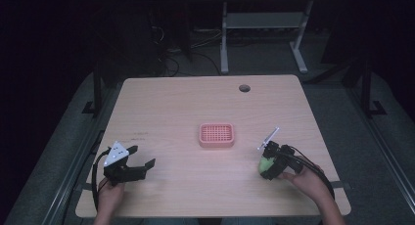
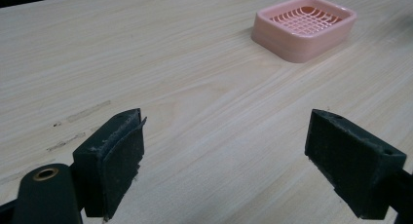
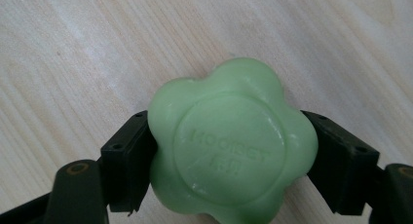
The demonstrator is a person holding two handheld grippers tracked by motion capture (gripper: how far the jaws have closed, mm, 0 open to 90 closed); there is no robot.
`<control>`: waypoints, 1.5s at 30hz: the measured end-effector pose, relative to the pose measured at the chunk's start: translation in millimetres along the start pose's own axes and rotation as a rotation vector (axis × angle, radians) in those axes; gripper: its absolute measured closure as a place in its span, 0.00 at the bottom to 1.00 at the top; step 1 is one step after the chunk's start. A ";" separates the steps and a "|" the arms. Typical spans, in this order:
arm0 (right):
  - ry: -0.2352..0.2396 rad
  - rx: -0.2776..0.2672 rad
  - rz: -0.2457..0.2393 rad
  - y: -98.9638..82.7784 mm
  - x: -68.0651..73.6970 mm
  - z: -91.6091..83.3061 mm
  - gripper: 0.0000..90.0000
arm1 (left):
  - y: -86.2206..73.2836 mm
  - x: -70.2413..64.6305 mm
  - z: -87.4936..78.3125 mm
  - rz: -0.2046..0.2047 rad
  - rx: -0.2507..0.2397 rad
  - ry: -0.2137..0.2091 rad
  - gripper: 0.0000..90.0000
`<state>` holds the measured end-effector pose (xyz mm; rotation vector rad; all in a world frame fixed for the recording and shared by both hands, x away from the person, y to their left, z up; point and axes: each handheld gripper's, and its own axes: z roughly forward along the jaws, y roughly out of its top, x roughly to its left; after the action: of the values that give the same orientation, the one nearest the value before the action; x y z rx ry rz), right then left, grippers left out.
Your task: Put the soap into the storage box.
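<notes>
Surface: pale, matte wood-grain rectangular tabletop (image 1: 195, 102) with rounded corners and a round cable hole (image 1: 244, 88) near its far edge; fine streaked grain runs across it in both gripper views; dark floor and a grey metal table frame (image 1: 264, 24) lie beyond.

Left tool: black two-jaw left gripper (image 1: 142, 160) with a grey three-cornered plate on top, held in the person's left hand (image 1: 108, 193) near the table's front left corner. In the left gripper view its jaws stand wide apart, their blocky black pads (image 2: 117, 158) rough and slightly frayed at the edges, with bare wood between them; nothing is gripped or touched.

Centre: pink rounded-rectangular plastic soap dish (image 1: 217, 135), smooth and glossy, with a raised rim and a slotted grid floor; it sits at mid-table, well apart from both grippers, and appears at upper right in the left gripper view (image 2: 304, 27).

Right tool: black two-jaw right gripper (image 1: 265, 162), held in the person's right hand (image 1: 303, 178) near the table's front right.

Held object: pale green flower-shaped bar of soap (image 3: 231, 146), waxy and smooth, five-lobed, with a round raised disc bearing faint embossed lettering too soft to read. The right gripper's jaws are closed against two opposite sides of it, clamping it just above the wood, right of the dish.
</notes>
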<state>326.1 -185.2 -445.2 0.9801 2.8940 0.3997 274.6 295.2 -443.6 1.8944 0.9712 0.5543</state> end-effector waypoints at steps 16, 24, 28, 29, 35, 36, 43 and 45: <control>-0.017 0.005 -0.010 0.2 1.1 -0.8 0.29 | 0.1 -0.8 0.2 0.000 0.000 -0.002 0.16; -0.028 -0.038 -0.026 1.8 5.9 -5.9 0.29 | 0.0 -1.3 0.4 -0.003 -0.002 -0.002 0.16; -0.033 -0.050 -0.032 4.8 8.5 -12.3 0.29 | 0.1 -1.9 1.0 -0.004 -0.002 -0.002 0.16; -0.038 -0.053 -0.035 5.5 8.8 -14.2 0.29 | 0.1 -2.0 1.0 -0.005 -0.002 -0.003 0.16; -0.025 -0.077 -0.034 7.6 5.8 -20.7 0.29 | 0.0 -1.5 0.3 -0.005 -0.001 -0.001 0.16; -0.024 -0.078 -0.035 7.7 4.8 -20.9 0.29 | 0.0 -1.5 0.3 -0.005 -0.001 -0.001 0.16; -0.013 -0.083 -0.029 9.4 0.8 -22.8 0.29 | 0.0 -1.2 0.7 -0.005 -0.001 -0.002 0.16; -0.011 -0.085 -0.027 11.1 -0.8 -23.9 0.29 | 0.0 -1.5 0.7 -0.005 -0.002 -0.001 0.16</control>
<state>329.9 -182.5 -419.2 0.9268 2.8512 0.5095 274.1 293.6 -443.9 1.8901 0.9743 0.5503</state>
